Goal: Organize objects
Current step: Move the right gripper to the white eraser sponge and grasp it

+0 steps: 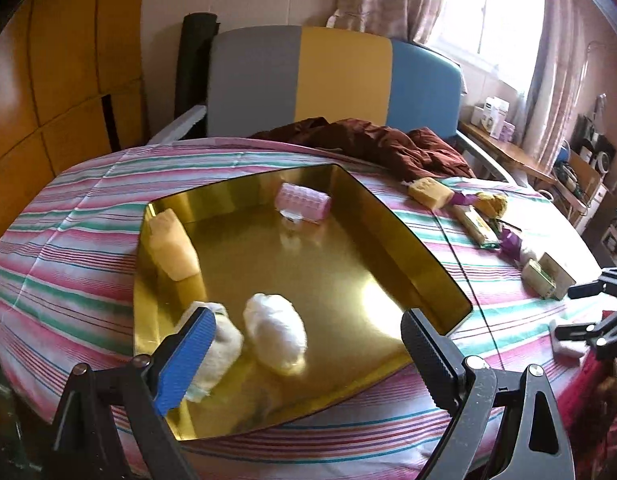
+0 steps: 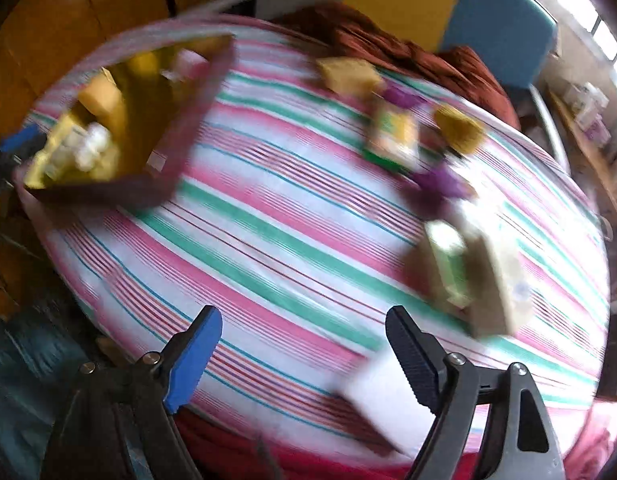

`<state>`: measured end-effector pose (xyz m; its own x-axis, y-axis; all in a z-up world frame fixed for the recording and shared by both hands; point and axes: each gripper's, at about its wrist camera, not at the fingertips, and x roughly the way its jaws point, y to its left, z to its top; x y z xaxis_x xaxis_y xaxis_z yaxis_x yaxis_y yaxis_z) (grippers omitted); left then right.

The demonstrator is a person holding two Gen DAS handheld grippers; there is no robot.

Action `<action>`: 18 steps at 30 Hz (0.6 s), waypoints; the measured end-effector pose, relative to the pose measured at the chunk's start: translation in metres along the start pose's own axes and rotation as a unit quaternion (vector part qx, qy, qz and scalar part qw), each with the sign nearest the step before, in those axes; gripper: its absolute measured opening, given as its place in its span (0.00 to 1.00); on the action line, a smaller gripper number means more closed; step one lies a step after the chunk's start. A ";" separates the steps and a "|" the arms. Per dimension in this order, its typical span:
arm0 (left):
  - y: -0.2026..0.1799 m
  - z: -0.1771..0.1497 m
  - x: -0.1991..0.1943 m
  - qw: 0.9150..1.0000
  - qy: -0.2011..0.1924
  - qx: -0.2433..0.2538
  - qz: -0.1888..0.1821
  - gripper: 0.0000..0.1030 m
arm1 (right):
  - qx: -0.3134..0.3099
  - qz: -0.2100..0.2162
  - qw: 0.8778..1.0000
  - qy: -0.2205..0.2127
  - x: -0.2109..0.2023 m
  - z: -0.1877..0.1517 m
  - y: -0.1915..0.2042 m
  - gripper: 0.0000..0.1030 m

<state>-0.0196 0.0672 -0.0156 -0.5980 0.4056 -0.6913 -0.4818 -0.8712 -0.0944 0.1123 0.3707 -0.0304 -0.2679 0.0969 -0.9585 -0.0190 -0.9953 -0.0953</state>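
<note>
A gold tray (image 1: 388, 240) lies on the striped bed cover. In it are a yellow sponge (image 1: 173, 249), a pink hair roller (image 1: 303, 202), a white cotton wad (image 1: 275, 333) and a cream rolled cloth (image 1: 222, 350). My left gripper (image 1: 308, 348) is open over the tray's near edge, its blue finger beside the rolled cloth. My right gripper (image 2: 304, 354) is open and empty over the cover; the view is blurred. Loose on the cover are a yellow sponge (image 2: 350, 74), a green-yellow packet (image 2: 392, 136), a mustard ball (image 2: 458, 128), purple wrappers (image 2: 444, 184) and a green-white box (image 2: 474, 276). The tray also shows in the right wrist view (image 2: 180, 128).
A dark red cloth (image 1: 372, 140) is bunched at the far side of the bed. A grey, yellow and blue headboard (image 1: 340, 80) stands behind. A cluttered shelf (image 1: 548, 160) is at the right. A white flat item (image 2: 380, 400) lies near the right gripper.
</note>
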 end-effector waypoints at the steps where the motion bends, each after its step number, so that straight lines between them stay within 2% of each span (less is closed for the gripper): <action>1: -0.003 0.000 0.001 1.000 0.001 0.003 -0.003 0.91 | -0.002 -0.007 1.000 0.014 0.001 -0.006 -0.009 0.85; 7: -0.017 -0.002 0.004 1.000 0.009 0.016 -0.012 0.92 | -0.055 -0.037 0.994 0.091 0.016 -0.025 -0.030 0.85; 11: -0.025 -0.002 0.006 0.999 0.013 0.026 -0.015 0.92 | -0.094 -0.025 0.987 0.132 0.033 -0.026 -0.027 0.85; 18: -0.032 -0.001 0.009 0.999 0.019 0.036 -0.014 0.92 | -0.115 -0.022 0.978 0.174 0.059 -0.014 -0.028 0.85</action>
<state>-0.0094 0.0982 -0.0196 -0.5595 0.4186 -0.7154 -0.5439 -0.8367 -0.0642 0.1103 0.4041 -0.0879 0.0736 0.1756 -0.9817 0.2048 -0.9661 -0.1574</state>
